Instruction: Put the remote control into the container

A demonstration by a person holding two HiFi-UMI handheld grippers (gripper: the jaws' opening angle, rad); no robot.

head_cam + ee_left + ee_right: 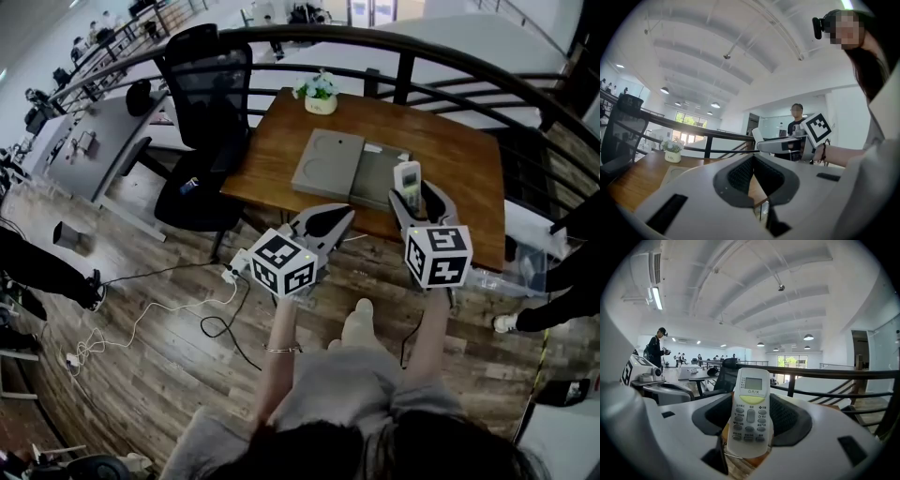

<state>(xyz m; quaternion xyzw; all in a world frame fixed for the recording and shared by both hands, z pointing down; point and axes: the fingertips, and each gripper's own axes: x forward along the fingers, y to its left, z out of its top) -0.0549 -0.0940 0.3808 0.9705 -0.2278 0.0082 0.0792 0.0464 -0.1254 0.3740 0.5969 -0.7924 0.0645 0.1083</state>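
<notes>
The remote control (750, 411) stands upright, clamped between the jaws of the right gripper (418, 197). It is above the wooden table (450, 150), just at 3 o'clock of the grey container (373, 178). At 8 o'clock of the remote, the left gripper (337, 216) is clenched on nothing.

Open-plan office, mesh office chair (208, 89), rows of desks (98, 141), mezzanine railing (403, 42)

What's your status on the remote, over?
Right gripper shut on remote control, upright. Left gripper shut, empty. Remote not yet in container. Path looks clear.
</notes>
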